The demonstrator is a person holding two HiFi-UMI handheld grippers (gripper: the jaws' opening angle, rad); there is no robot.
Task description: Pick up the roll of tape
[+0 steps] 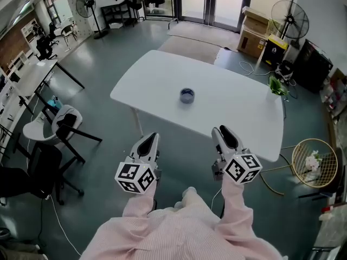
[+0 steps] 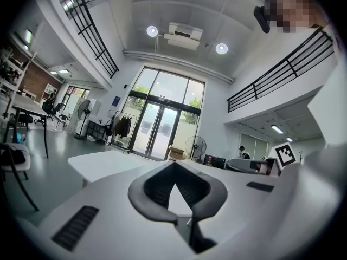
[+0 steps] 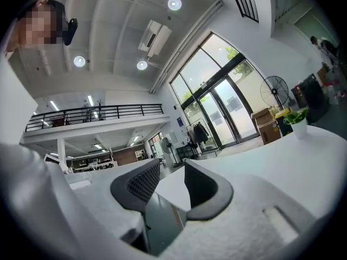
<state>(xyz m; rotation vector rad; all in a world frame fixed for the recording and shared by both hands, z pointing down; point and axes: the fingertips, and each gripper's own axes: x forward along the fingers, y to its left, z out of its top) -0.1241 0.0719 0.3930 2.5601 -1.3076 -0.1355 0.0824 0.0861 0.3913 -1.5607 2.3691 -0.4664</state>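
Office chair at left; my left gripper, jaws closed on nothing, hovers short of the white table; the roll of tape sits mid-table; my right gripper hangs open, empty (potted plant at the table's right corner).

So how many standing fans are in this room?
2. The left fan stands at the far side of the room, the right fan by the boxes. Others may be out of view.
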